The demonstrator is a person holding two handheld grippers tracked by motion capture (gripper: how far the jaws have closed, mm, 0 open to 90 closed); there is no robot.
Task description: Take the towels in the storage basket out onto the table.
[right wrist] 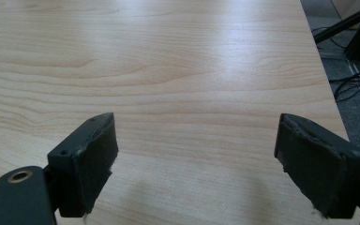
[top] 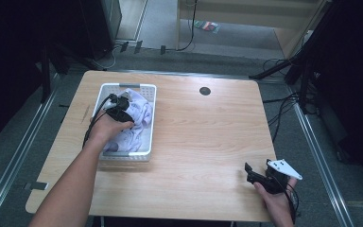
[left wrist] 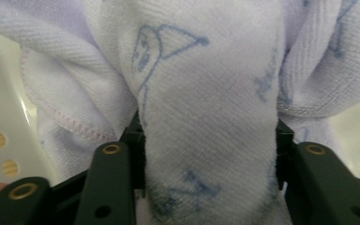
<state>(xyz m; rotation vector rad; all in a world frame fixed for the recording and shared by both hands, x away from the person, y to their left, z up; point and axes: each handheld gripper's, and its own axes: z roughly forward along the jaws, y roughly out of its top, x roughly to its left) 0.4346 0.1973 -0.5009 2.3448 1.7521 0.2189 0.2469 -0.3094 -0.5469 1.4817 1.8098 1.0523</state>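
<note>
A white basket (top: 105,89) stands at the table's left, holding a pale lilac cloth (top: 139,113) printed with blue doodles. My left gripper (top: 123,105) reaches down into the basket. In the left gripper view a thick fold of that cloth (left wrist: 211,140) sits squeezed between the two black jaws, which press on it from both sides. My right gripper (top: 257,174) rests low over the table's near right corner, held by a hand. Its jaws stand wide apart in the right gripper view, with bare wood between the pads (right wrist: 93,159).
The wooden table (top: 203,137) has a round black cable hole (top: 205,91) at the back. Perforated basket wall (left wrist: 0,140) lies left of the cloth. Black stands and cables (top: 288,104) line the floor to the right of the table.
</note>
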